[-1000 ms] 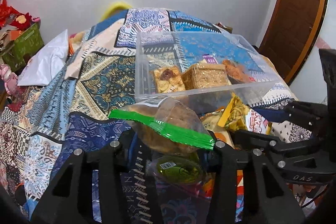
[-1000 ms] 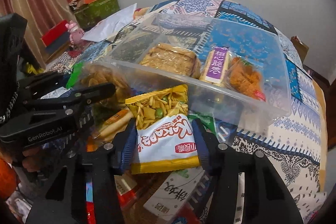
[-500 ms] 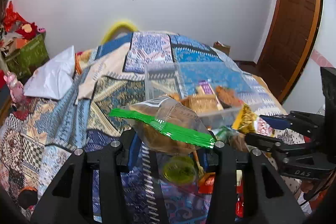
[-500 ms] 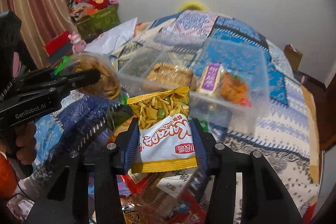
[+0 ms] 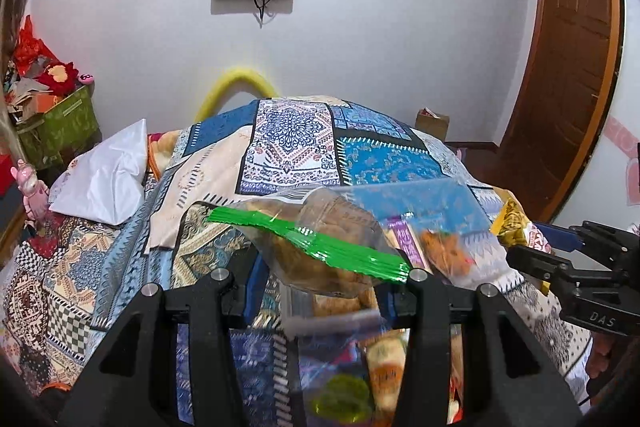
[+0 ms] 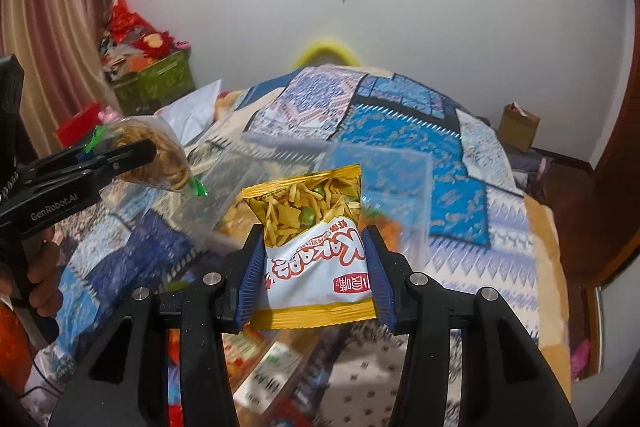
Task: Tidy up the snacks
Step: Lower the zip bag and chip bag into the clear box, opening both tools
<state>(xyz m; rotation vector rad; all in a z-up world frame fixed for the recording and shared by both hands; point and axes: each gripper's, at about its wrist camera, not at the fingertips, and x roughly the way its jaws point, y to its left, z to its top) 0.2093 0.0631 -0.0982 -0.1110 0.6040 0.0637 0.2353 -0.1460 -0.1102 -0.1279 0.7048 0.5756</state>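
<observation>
A clear bag (image 5: 320, 247) of brown snacks with a green strip is pinched between the pads of the left gripper (image 5: 320, 291) and held up above the quilt (image 5: 292, 143). In the right wrist view the same bag (image 6: 154, 155) is seen clamped by that gripper (image 6: 132, 157), up and to the left of the clear bin (image 6: 376, 183). A yellow-and-white packet (image 6: 316, 251) is squeezed between the blue pads of the right gripper (image 6: 316, 279), held upright just in front of the bin. The bin is blurred; orange and purple-labelled snacks are seen inside it (image 5: 440, 211). More packets (image 6: 264, 375) lie on the quilt below both grippers.
</observation>
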